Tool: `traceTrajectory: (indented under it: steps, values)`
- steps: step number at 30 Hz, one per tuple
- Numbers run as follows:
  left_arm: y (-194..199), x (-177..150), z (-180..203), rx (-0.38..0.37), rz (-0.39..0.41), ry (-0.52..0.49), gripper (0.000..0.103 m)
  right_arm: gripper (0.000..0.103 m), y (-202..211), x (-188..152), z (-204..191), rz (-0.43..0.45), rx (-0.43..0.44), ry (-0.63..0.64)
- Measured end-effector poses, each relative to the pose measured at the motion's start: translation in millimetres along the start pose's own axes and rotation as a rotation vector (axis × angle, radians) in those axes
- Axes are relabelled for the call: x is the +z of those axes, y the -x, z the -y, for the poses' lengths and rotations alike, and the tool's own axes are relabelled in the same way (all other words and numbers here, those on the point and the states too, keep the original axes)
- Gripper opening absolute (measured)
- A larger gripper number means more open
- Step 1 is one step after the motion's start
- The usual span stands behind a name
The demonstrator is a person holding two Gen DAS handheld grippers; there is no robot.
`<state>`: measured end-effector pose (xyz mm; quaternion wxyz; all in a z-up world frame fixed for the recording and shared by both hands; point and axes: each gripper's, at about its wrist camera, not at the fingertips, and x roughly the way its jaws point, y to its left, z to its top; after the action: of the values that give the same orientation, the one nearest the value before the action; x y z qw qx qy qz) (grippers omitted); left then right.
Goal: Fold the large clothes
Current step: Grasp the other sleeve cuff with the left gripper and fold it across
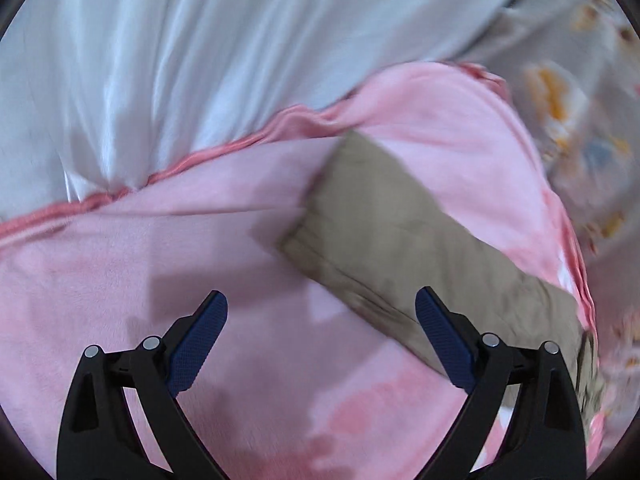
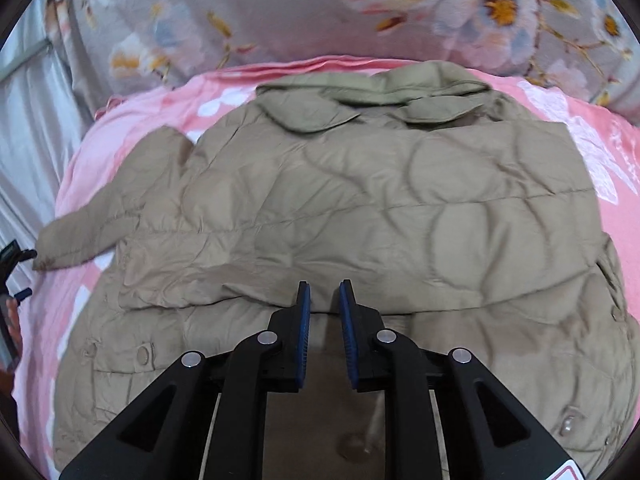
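A tan quilted jacket (image 2: pixel 360 200) lies flat on a pink blanket (image 2: pixel 132 108), collar at the far side. One side is folded over the body; the other sleeve (image 2: pixel 92 232) sticks out to the left. My right gripper (image 2: pixel 325 284) hovers over the folded edge near the hem, jaws a narrow gap apart with nothing between them. In the left wrist view that sleeve (image 1: pixel 392 232) lies diagonally on the pink blanket (image 1: pixel 160 264). My left gripper (image 1: pixel 320 296) stands wide open just short of it, holding nothing; the sleeve passes behind its right finger. The view is motion-blurred.
Grey floral bedding (image 2: pixel 280 12) lies beyond the blanket's far edge and also shows in the left wrist view (image 1: pixel 580 120). White pleated fabric (image 1: pixel 180 60) borders the blanket's left side. The left gripper's tip (image 2: pixel 22 292) shows at the right wrist view's left edge.
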<state>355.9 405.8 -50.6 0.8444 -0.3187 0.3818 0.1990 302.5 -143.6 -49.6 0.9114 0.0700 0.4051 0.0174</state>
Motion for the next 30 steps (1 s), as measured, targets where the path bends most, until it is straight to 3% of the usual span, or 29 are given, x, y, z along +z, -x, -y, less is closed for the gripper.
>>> traceTrajectory:
  steps: [3,6,8,9,11,17,23,26,30]
  values:
    - [-17.1,0.4,-1.8,-0.023,-0.020,0.035,0.094,0.017,-9.3,-5.2,-2.0,-0.027,-0.011,0.016]
    - [-22.1,3.8,15.9,-0.058,-0.011,0.000,0.093,0.017,-16.8,-10.4,2.4,-0.034,0.004,0.011]
    - [-22.7,2.4,30.1,-0.109,-0.037,-0.039,0.057,0.016,-17.5,-13.8,4.0,-0.022,0.008,0.010]
    - [-21.8,2.3,40.5,-0.107,-0.048,-0.066,0.052,0.016,-17.9,-14.6,3.8,-0.019,0.010,0.012]
    - [-4.6,1.0,59.6,-0.129,-0.020,-0.138,0.011,0.016,-17.9,-15.9,4.1,-0.013,0.009,0.014]
    - [92.2,-12.5,158.2,-0.284,0.120,-0.385,0.005,0.016,-17.9,-16.9,6.1,0.002,0.022,0.001]
    - [209.9,-84.4,301.8,-0.567,0.190,-0.665,0.005,0.011,8.2,-23.4,24.3,0.052,0.073,-0.102]
    - [244.4,-143.2,365.5,-0.711,0.148,-0.766,0.005,0.012,45.8,-38.2,48.1,0.085,0.063,-0.156]
    - [234.7,-239.1,429.0,-0.816,-0.029,-0.806,0.007,0.013,86.8,-61.4,84.1,0.108,0.000,-0.165]
